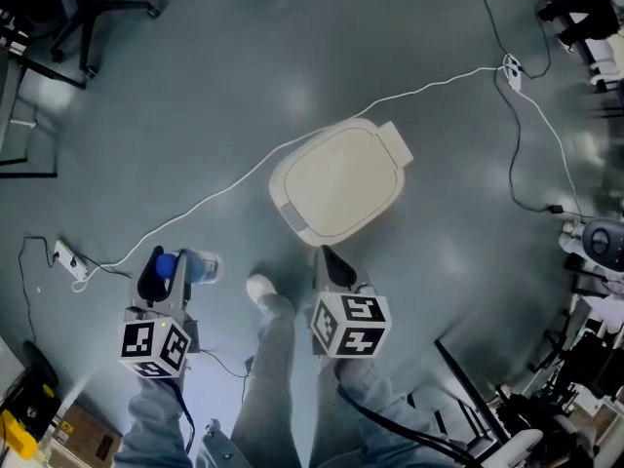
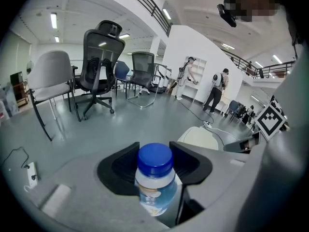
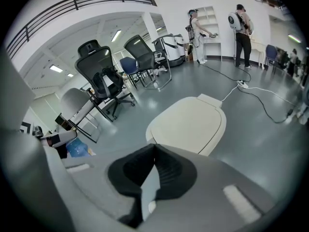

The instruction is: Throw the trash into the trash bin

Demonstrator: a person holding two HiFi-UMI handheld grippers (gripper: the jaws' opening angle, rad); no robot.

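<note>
- Left tongs (image 2: 154,151): clamped on a small clear bottle (image 2: 155,187) with a blue cap. The jaws sit on either side of the neck, just under the cap, and the bottle is held cap-forward, clear of the floor (image 1: 195,105).
- Right tongs (image 3: 153,146): jaws brought together, tips meeting. A pale sliver is seen in the seam between them. It cannot be told whether anything is pinched there, so nothing is recorded as held.
- Trash bin (image 1: 336,178): cream, with its lid down flat. It lies ahead of both tongs, just beyond the right tips and further off to the right of the left tongs.
- A white cable (image 1: 224,188) is trailed across the floor beyond the left tongs, running to the bin's far side.
- Step judged in hand: the approach, with the trash carried toward the bin. Nothing is dropped yet.
- Next move, as judged: the lid must be raised first, probably by the closed right tongs at the near edge. The bottle is then to be brought over the opening and the left jaws parted.
</note>
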